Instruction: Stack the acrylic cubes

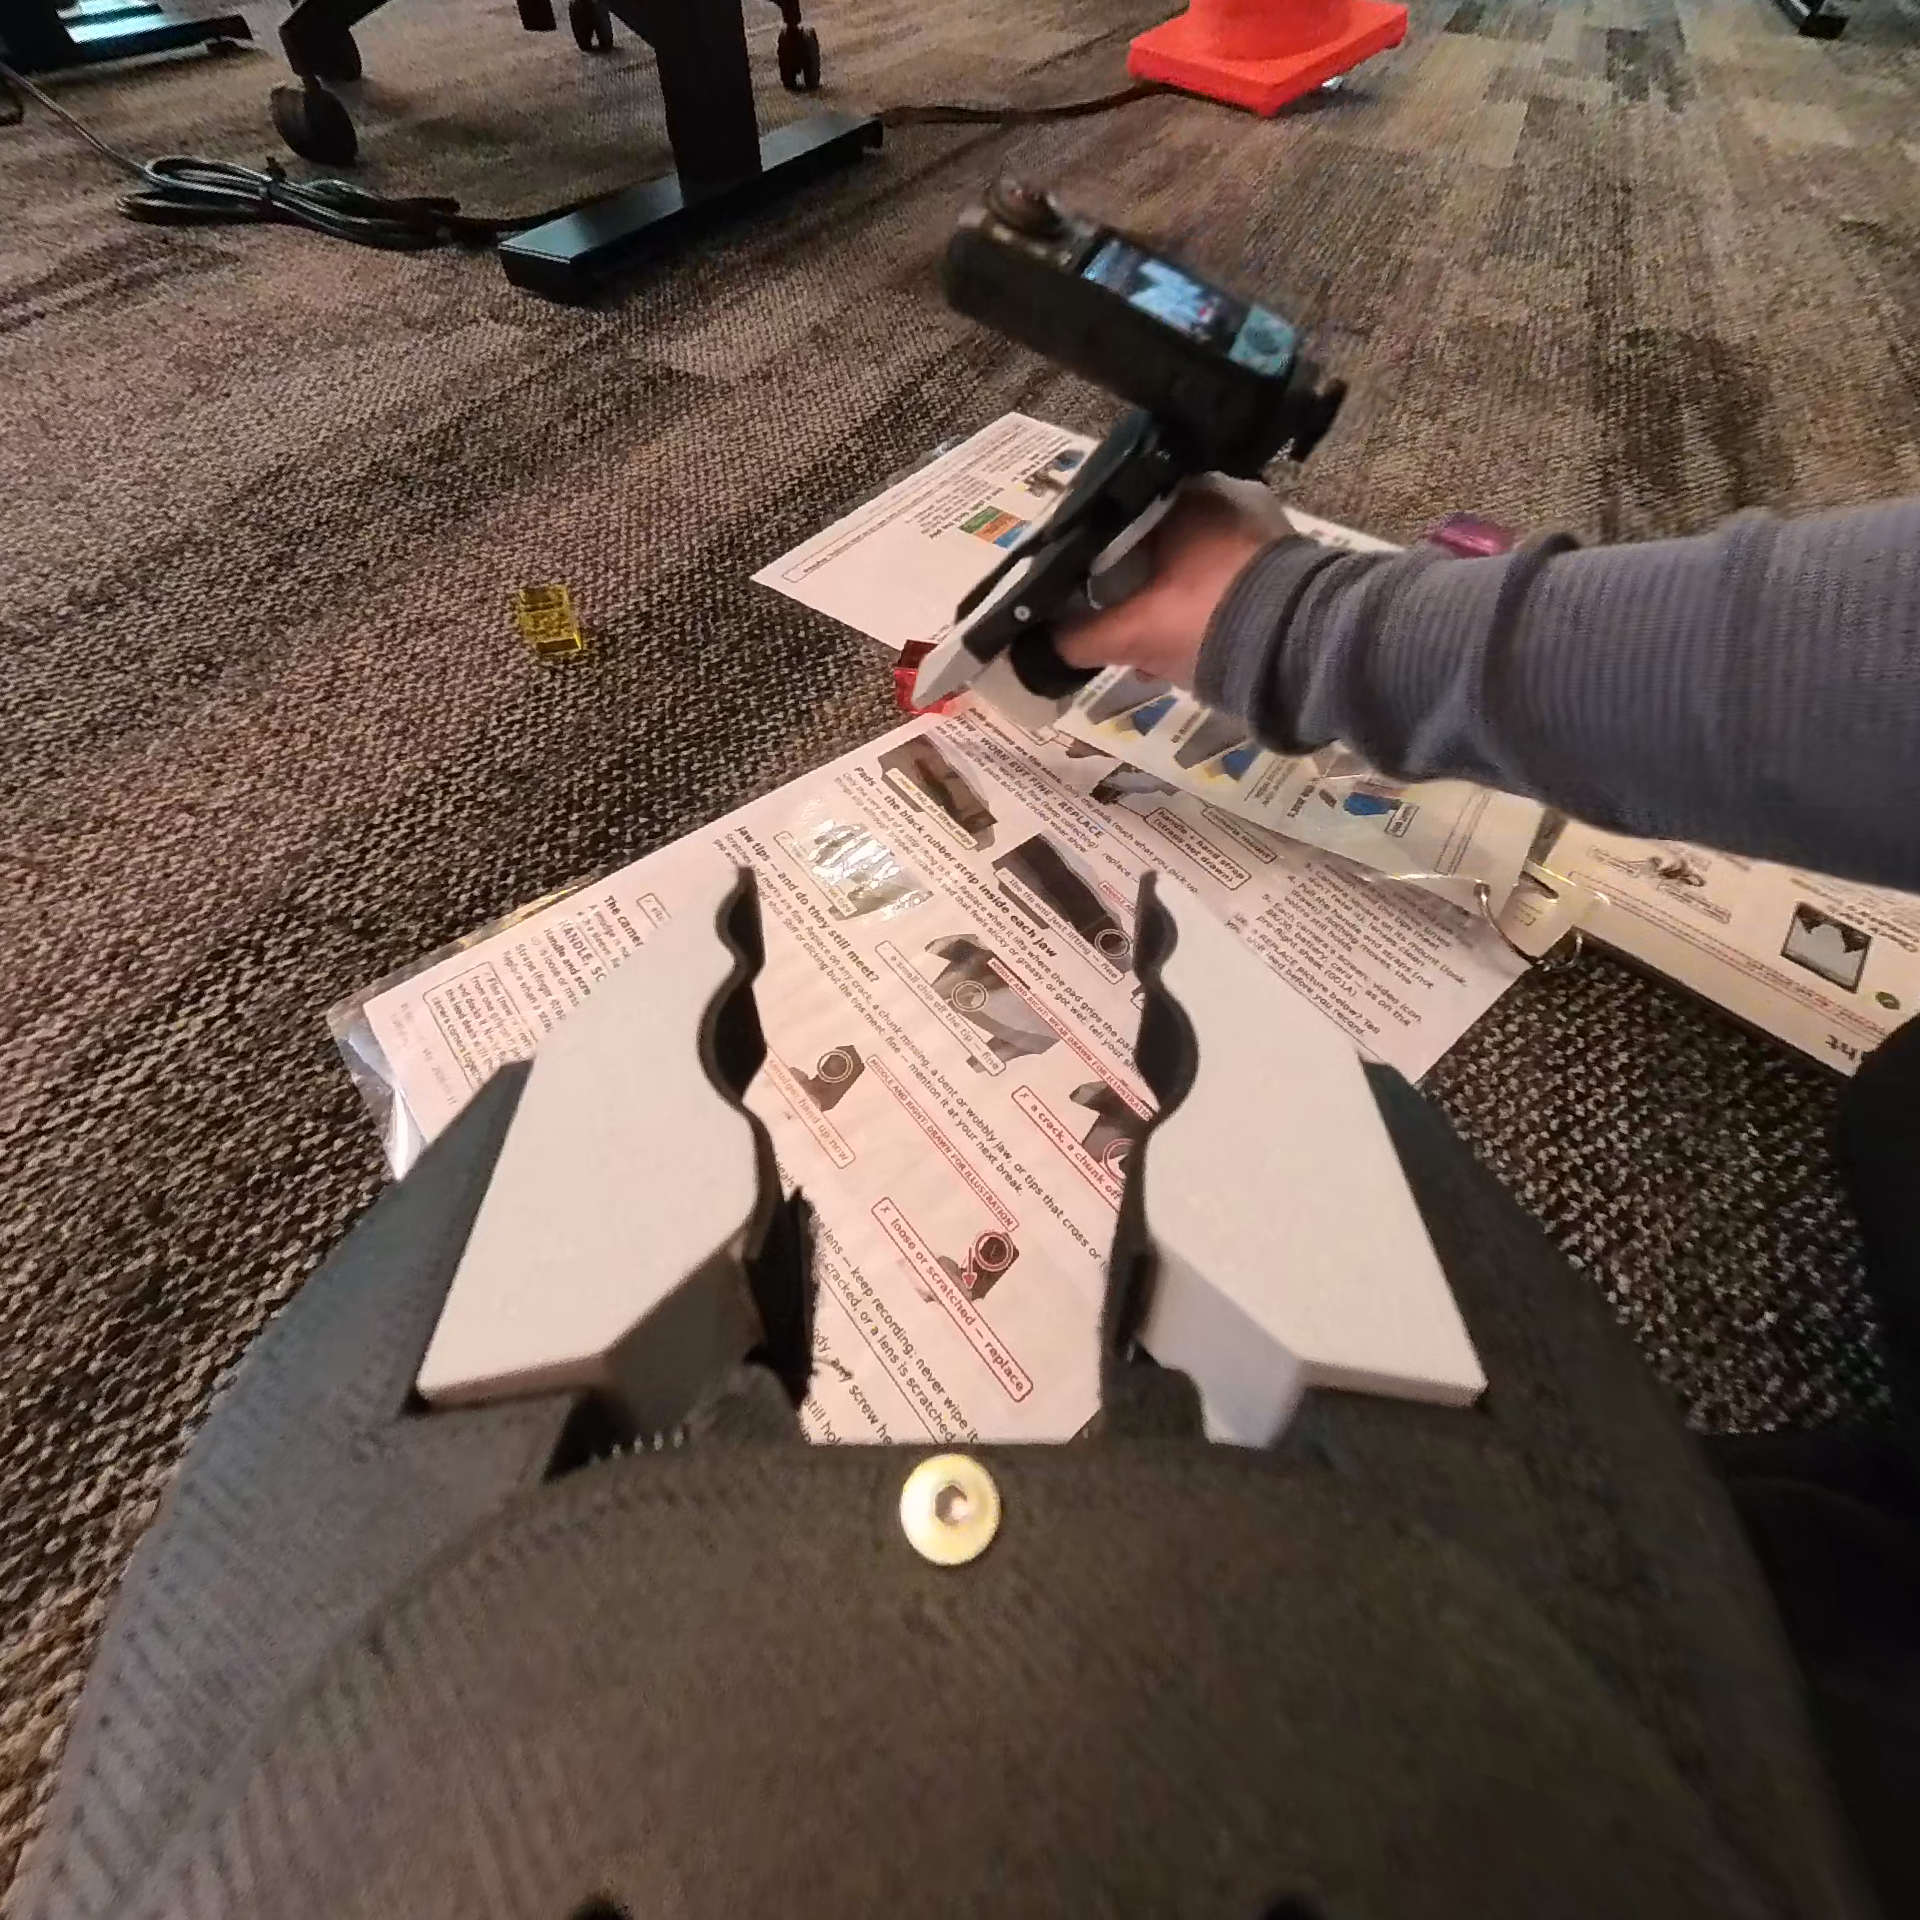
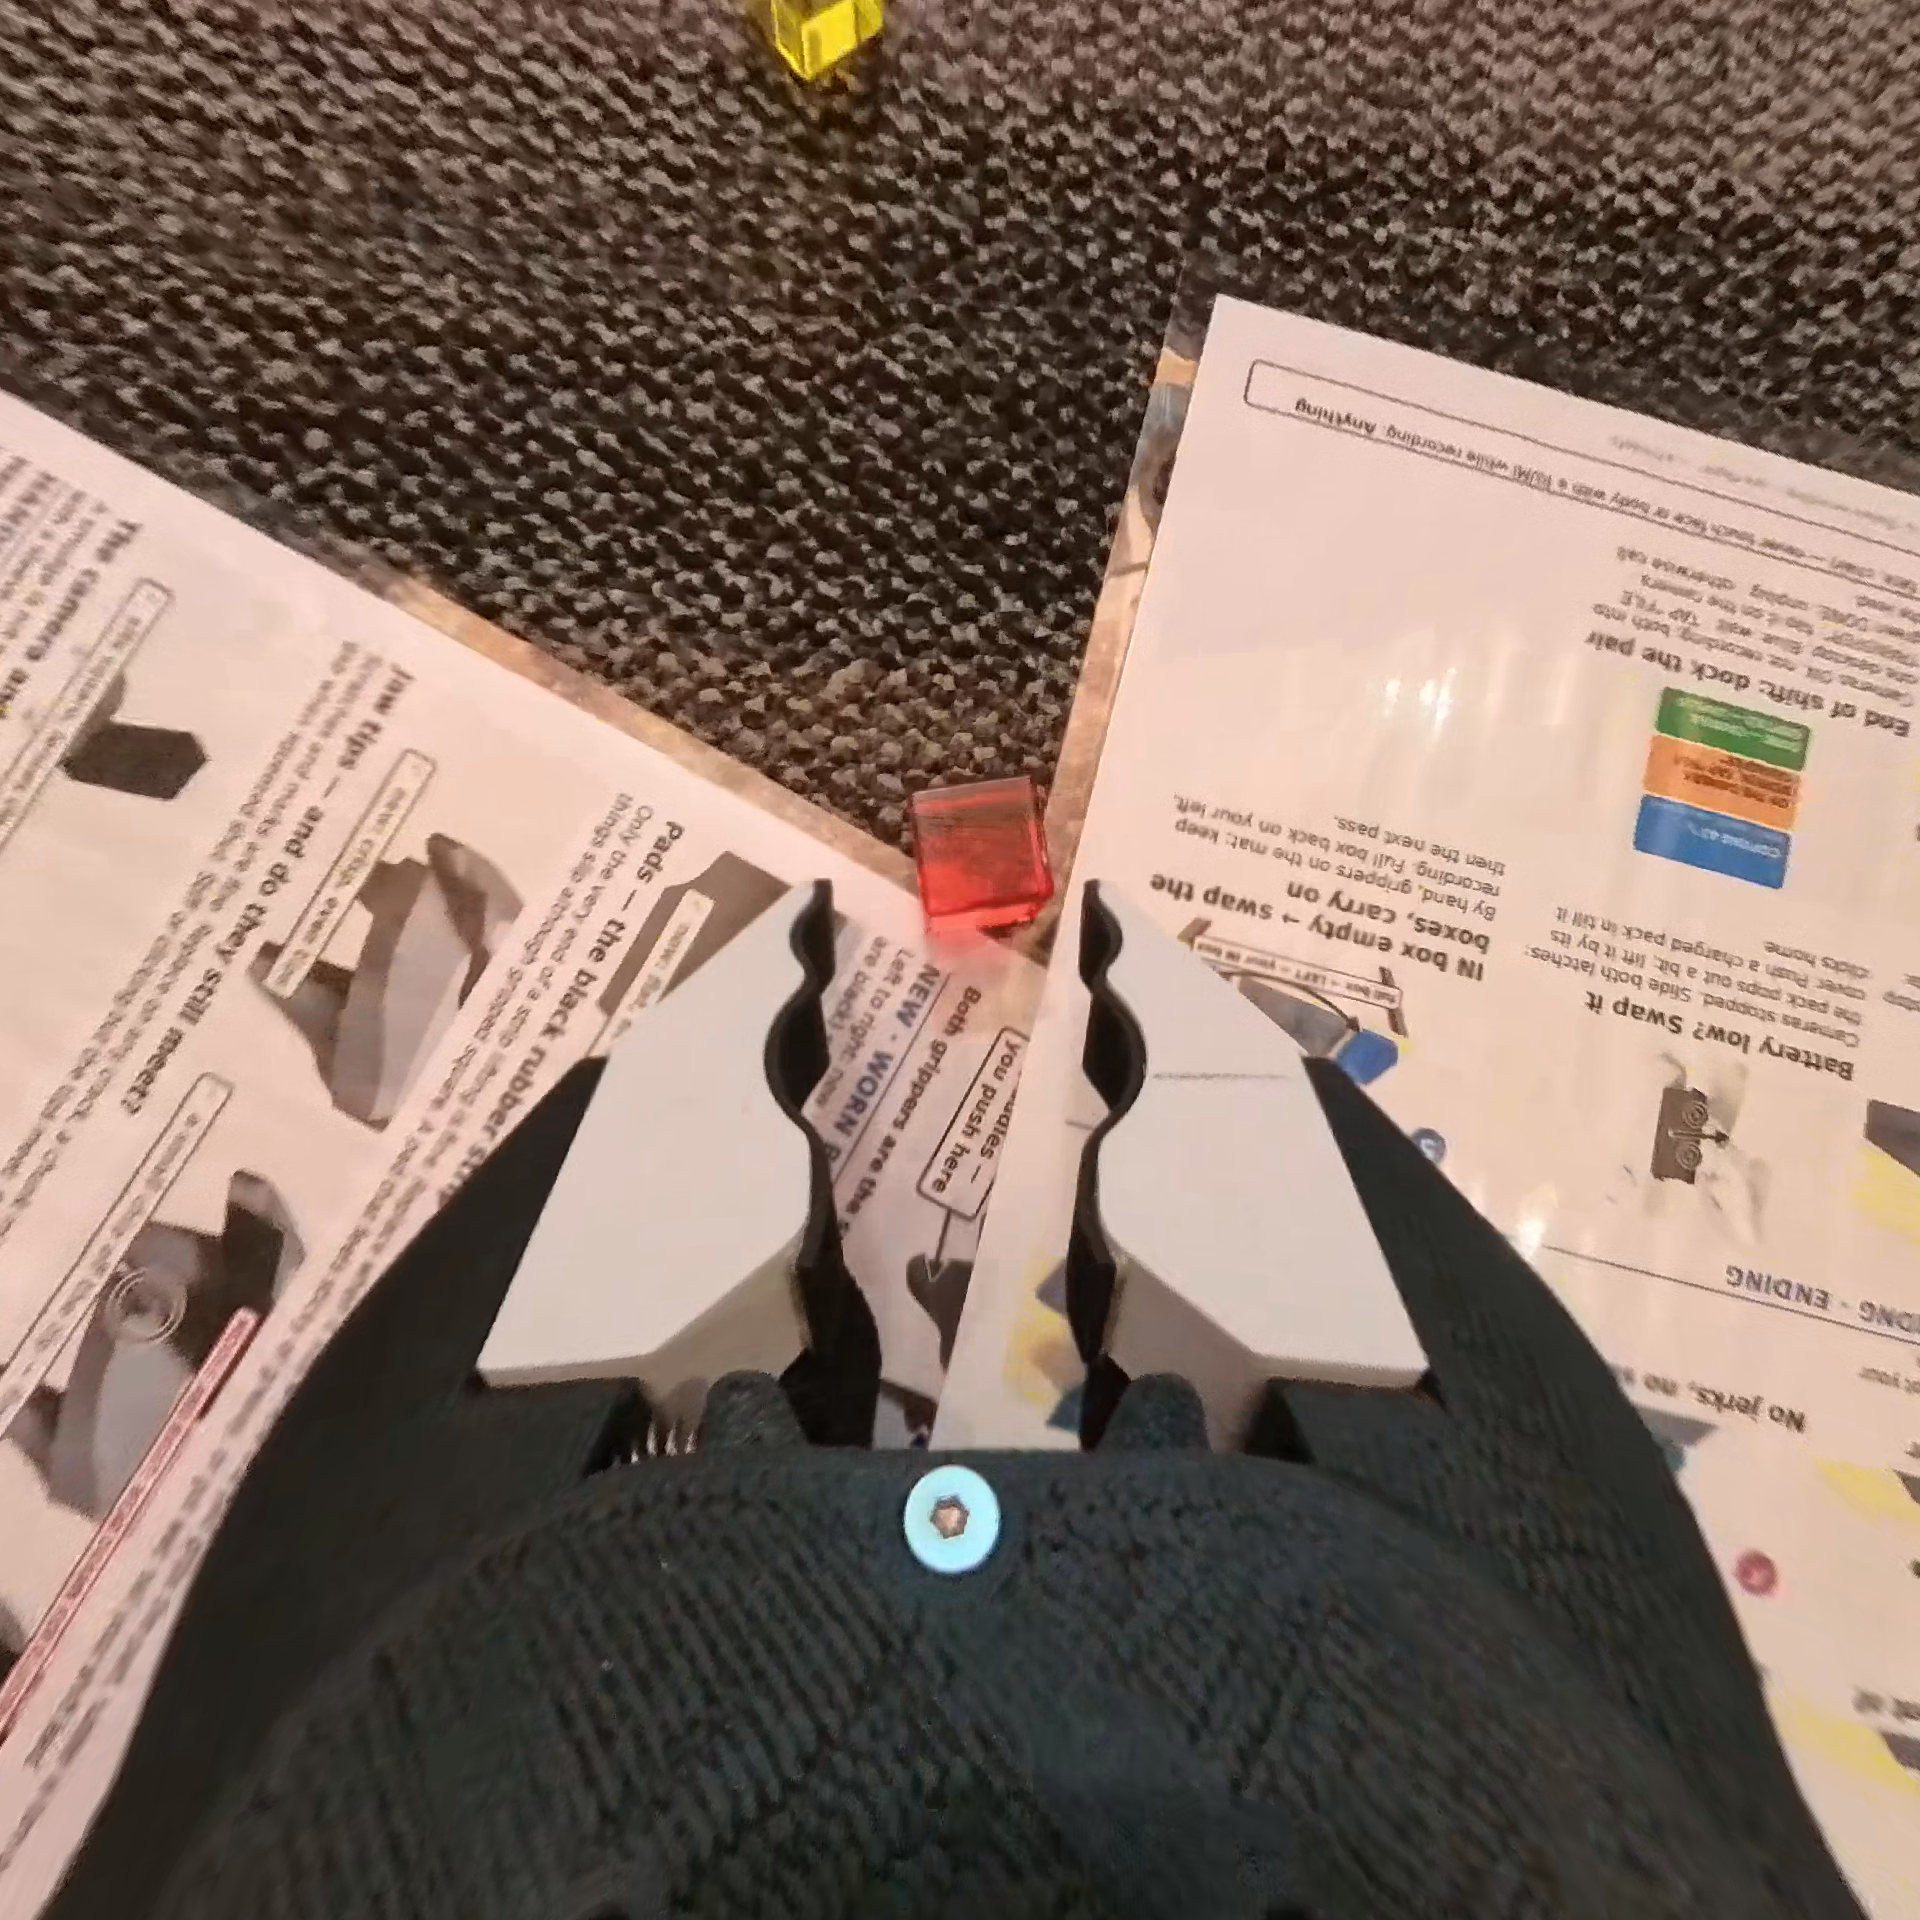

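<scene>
The left tongs [image 1: 940, 894] hung spread wide and bare over a laminated printed sheet [image 1: 935, 1039] lying on the carpet [image 1: 312, 831]. Farther off, the right tongs [image 2: 951, 904] (gripped by a hand in a grey sleeve [image 1: 1558, 644]) stood parted and gripped nothing, their tips just short of a small clear red block [image 2: 979, 868]. The block sat on the carpet in the wedge between that sheet and a second sheet [image 2: 1455, 623]. A yellow block [image 1: 553, 621] lay well apart, and beyond it an orange cone base [image 1: 1268, 52].
</scene>
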Tool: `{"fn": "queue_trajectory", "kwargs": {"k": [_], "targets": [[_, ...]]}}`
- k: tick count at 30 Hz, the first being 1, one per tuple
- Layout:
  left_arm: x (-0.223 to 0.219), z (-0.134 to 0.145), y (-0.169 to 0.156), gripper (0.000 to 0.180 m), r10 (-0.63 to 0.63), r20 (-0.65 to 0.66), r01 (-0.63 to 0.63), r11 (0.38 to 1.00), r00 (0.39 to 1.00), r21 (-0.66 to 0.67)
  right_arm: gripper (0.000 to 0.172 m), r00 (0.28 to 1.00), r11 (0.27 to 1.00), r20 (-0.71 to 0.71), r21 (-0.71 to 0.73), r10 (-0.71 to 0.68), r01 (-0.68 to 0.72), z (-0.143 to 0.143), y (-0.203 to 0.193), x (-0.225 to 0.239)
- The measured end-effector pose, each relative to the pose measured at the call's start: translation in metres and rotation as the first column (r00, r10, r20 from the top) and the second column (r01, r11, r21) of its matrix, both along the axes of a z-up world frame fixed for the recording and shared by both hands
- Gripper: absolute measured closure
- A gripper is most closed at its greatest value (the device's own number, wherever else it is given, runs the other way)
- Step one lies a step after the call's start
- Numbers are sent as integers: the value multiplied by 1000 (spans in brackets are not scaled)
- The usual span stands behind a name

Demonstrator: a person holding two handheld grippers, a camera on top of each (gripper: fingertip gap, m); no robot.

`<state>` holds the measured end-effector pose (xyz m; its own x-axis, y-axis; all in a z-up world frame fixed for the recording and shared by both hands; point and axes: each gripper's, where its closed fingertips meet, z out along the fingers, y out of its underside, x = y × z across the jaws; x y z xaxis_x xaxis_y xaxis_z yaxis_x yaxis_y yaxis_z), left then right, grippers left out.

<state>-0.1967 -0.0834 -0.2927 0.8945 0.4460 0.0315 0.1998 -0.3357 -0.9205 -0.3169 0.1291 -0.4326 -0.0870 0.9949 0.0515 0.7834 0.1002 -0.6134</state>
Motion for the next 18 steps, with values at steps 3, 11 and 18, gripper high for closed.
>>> {"fn": "queue_trajectory", "kwargs": {"k": [3, 11, 18], "targets": [[1, -2, 1, 109, -7, -6, 7, 1000, 1000, -9, 136, 1000, 1000, 6, 12, -8, 8, -6, 4, -4], [1, -2, 2, 109, -8, -15, 7, 1000, 1000, -14, 139, 999, 1000, 43, 10, 15, -16, -17, 3, -3], [-1, 1, -1, 109, 11, -21, -11, 1000, 1000, -3, 147, 999, 999, 13, -15, 36, -35, 6, -9, 6]]}}
